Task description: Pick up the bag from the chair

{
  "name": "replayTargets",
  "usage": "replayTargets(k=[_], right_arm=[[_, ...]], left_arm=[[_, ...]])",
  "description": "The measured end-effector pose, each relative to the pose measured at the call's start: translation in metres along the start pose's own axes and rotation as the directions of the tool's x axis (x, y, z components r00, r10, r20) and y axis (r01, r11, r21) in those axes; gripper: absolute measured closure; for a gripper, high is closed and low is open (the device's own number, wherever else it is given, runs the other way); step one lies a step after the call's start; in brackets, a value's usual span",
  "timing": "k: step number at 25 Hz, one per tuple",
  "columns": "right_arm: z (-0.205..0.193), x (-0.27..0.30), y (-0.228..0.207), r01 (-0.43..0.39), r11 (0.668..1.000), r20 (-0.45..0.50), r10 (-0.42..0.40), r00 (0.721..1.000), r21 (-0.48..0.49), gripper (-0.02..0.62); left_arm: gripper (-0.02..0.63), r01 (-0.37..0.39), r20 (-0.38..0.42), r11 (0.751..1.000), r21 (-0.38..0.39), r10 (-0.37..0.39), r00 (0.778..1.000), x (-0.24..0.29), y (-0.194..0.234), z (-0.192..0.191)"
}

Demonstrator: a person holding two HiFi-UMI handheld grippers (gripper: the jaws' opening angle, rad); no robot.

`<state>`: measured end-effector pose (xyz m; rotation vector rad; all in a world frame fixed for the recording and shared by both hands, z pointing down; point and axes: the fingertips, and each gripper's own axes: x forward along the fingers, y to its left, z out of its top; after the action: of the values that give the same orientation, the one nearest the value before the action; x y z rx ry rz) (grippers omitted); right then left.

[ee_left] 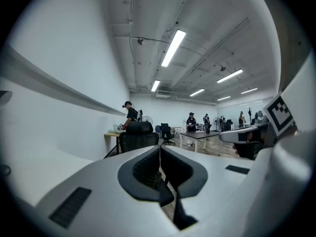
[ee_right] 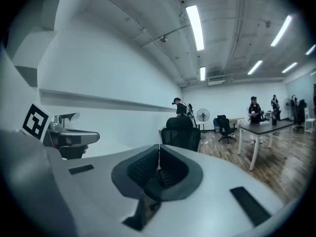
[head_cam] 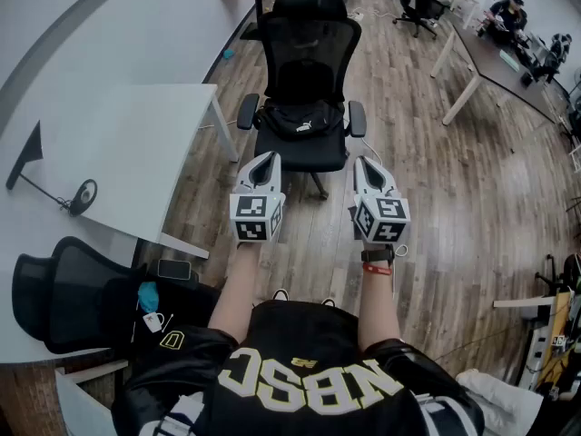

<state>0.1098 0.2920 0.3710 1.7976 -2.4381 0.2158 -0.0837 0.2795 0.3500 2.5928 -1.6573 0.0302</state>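
Note:
A black bag (head_cam: pixel 302 119) with a white logo lies on the seat of a black mesh office chair (head_cam: pixel 309 57) straight ahead. My left gripper (head_cam: pixel 267 159) and right gripper (head_cam: pixel 364 163) are held side by side just short of the seat's front edge, pointing at the chair. Both are shut with nothing between the jaws. In the left gripper view the chair's backrest (ee_left: pixel 138 137) rises above the closed left gripper (ee_left: pixel 159 149). The right gripper view shows the same chair (ee_right: pixel 181 132) beyond the closed right gripper (ee_right: pixel 159 148).
A white table (head_cam: pixel 109 153) stands to the left with a lamp base (head_cam: pixel 83 195) on it. A second black chair (head_cam: pixel 68 293) sits at the near left. Another desk (head_cam: pixel 495 62) and seated people are at the far right. Wood floor lies around the chair.

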Motion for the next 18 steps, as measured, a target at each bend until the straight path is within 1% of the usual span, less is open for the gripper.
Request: replayTargets(k=[3, 7, 13, 18], right_arm=[[0.002, 0.004, 0.005, 0.020, 1.000, 0.016, -0.020, 1.000, 0.022, 0.583], [-0.002, 0.011, 0.018, 0.004, 0.998, 0.008, -0.004, 1.000, 0.062, 0.558], [-0.014, 0.011, 0.042, 0.018, 0.998, -0.019, -0.017, 1.000, 0.067, 0.558], [-0.031, 0.028, 0.049, 0.024, 0.997, -0.061, -0.019, 0.998, 0.071, 0.560]], left_arm=[[0.589, 0.013, 0.009, 1.000, 0.000, -0.013, 1.000, -0.003, 0.007, 0.001], [0.589, 0.025, -0.007, 1.000, 0.007, -0.024, 1.000, -0.004, 0.020, -0.003], [0.589, 0.054, -0.030, 0.996, -0.068, -0.056, 0.998, -0.011, 0.037, -0.020], [0.589, 0.080, -0.061, 0.994, -0.080, -0.085, 0.995, -0.010, 0.045, -0.039]])
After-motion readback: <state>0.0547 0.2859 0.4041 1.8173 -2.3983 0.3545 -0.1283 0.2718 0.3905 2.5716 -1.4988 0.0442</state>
